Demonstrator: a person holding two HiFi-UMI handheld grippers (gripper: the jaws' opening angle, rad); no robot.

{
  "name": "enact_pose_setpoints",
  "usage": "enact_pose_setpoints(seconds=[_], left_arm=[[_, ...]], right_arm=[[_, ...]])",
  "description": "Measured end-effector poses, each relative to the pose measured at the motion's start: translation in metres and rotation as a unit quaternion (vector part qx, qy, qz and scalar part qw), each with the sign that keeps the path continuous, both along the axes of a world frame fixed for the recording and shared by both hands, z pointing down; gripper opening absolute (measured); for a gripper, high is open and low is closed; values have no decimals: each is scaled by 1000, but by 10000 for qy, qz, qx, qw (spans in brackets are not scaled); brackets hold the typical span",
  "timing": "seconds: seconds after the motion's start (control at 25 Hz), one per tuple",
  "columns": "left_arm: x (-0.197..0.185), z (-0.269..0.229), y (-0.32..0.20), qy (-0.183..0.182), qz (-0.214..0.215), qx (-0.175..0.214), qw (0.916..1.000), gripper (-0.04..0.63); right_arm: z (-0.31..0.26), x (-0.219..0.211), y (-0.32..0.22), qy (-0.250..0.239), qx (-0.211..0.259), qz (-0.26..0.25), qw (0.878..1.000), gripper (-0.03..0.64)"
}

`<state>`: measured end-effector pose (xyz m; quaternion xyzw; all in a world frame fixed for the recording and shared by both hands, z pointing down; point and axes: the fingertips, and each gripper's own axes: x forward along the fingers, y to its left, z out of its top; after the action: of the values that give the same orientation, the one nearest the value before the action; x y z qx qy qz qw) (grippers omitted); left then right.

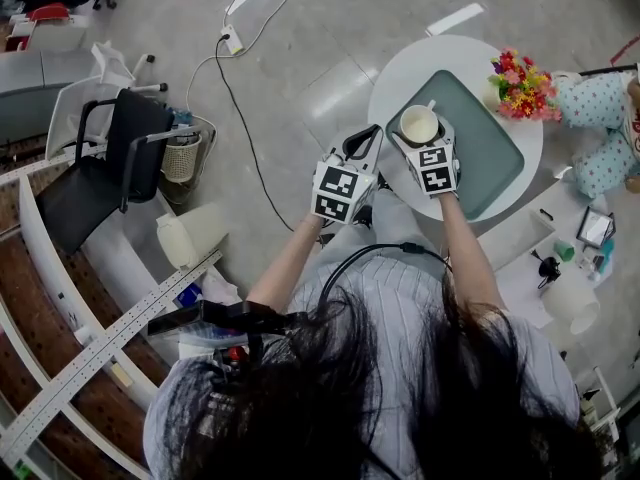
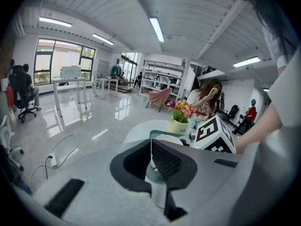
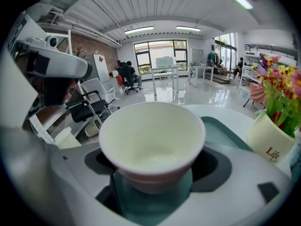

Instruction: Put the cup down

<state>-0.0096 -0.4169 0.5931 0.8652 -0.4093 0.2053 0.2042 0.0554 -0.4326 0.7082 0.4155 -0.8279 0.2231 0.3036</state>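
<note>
A white cup (image 1: pixel 418 124) (image 3: pixel 153 140) sits upright between the jaws of my right gripper (image 1: pixel 420 138) (image 3: pixel 153 192), which is shut on its lower wall. The cup looks empty. It is over the near left part of a green tray (image 1: pixel 492 158) (image 3: pixel 221 128) on a round white table (image 1: pixel 400 73); whether it touches the tray I cannot tell. My left gripper (image 1: pixel 364 140) (image 2: pixel 151 160) hangs just off the table's left edge, shut with nothing between its pads.
A pot of flowers (image 1: pixel 520 88) (image 3: pixel 270 145) stands at the tray's far right, with a doll in dotted clothes (image 1: pixel 600 133) beyond it. On the floor to the left are a black chair (image 1: pixel 110 168), a wicker basket (image 1: pixel 182 158) and a power cable (image 1: pixel 235 88).
</note>
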Motion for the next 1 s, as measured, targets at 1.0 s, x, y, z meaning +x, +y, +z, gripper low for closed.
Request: enact_pose_setpoints(seconds=[1.0], left_arm=[[-19, 3, 27, -59, 2, -77, 10000, 18]], right_arm=[[15, 10, 19, 1, -705, 539, 9961, 426]])
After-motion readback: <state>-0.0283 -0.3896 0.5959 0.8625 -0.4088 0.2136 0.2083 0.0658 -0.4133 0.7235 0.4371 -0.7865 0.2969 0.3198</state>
